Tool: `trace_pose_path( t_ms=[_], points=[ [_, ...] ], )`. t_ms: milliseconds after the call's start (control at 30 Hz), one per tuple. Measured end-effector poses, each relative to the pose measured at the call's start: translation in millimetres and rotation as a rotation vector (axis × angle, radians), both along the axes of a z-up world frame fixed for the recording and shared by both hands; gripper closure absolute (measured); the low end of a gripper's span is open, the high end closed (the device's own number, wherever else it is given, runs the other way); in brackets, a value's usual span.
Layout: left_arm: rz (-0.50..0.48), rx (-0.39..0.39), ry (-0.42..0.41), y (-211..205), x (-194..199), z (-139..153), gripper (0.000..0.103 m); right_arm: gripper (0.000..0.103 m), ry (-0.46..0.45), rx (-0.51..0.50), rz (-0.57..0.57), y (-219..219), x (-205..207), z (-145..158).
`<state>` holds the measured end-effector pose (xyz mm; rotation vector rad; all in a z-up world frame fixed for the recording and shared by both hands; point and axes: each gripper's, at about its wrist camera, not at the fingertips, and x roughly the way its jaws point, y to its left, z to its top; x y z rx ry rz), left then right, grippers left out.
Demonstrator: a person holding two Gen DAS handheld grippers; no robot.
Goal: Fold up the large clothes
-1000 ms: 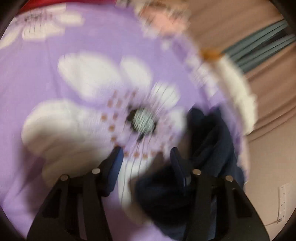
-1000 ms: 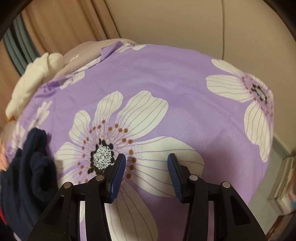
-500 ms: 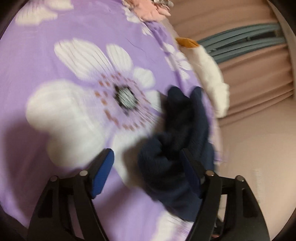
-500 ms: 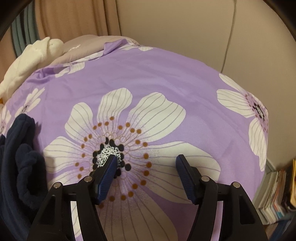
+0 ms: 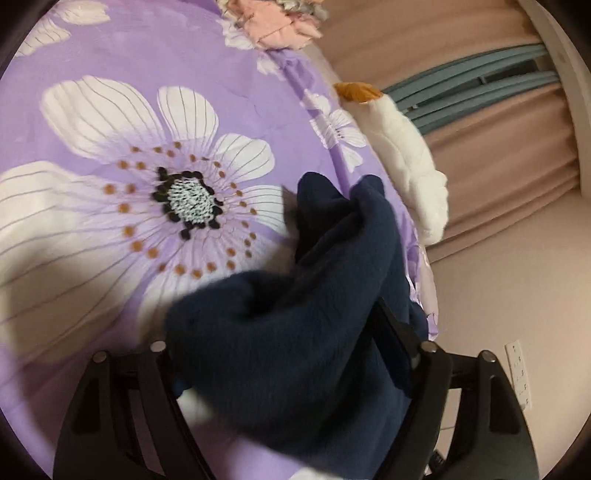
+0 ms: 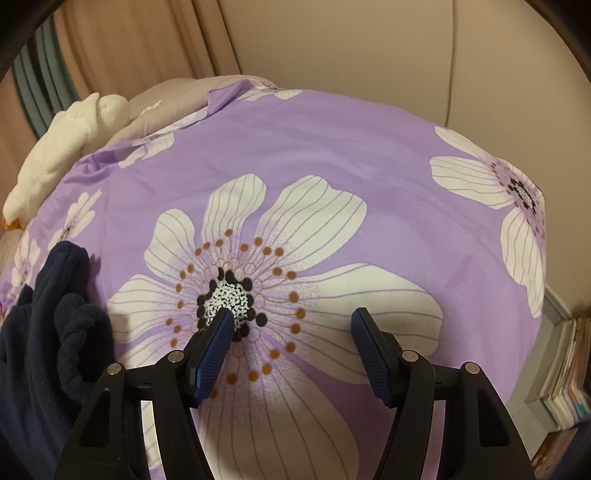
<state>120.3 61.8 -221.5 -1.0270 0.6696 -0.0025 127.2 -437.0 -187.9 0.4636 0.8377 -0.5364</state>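
A crumpled dark navy fleece garment (image 5: pixel 325 295) lies on a purple bedspread (image 5: pixel 129 92) printed with big white flowers. In the left wrist view the garment bunches between and over the fingers of my left gripper (image 5: pixel 280 332), whose jaws stand wide apart; the fingertips are hidden by the cloth. In the right wrist view the same garment (image 6: pixel 48 332) lies at the left edge. My right gripper (image 6: pixel 293 325) is open and empty, hovering over a flower's centre on the bedspread (image 6: pixel 332 147).
A white plush toy (image 5: pixel 406 158) lies along the bed's edge, also in the right wrist view (image 6: pixel 62 140). A pink quilted cloth (image 5: pixel 273 22) sits at the far end. Curtains (image 5: pixel 498 155) hang beyond. Books (image 6: pixel 569 373) stand by the bed's right side.
My left gripper has moved in onto the navy garment and its jaws have spread wider; the cloth now sits between them. My right gripper's jaws have opened wider over the flower.
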Motion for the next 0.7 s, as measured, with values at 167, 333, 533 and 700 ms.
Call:
trace_pose_path(
  t_ms=[167, 333, 533, 700],
  points=[
    [0.069, 0.079, 0.043, -6.8, 18.5, 9.1, 0.050, 0.037, 0.014, -0.011, 0.003, -1.8, 1.6, 0.2],
    [0.094, 0.365, -0.046, -45.1, 3.7, 58.3, 0.060, 0.037, -0.001, -0.002, -0.019, -13.2, -0.7, 1.7],
    [-0.150, 0.362, -0.241, -89.9, 6.8, 114.5, 0.066, 0.037, -0.046, 0.057, -0.092, -39.6, -19.3, 4.7],
    [-0.182, 0.396, -0.269, -132.3, -5.8, 125.2, 0.069, 0.037, -0.122, 0.183, -0.140, -57.5, -37.3, 3.1]
  ],
)
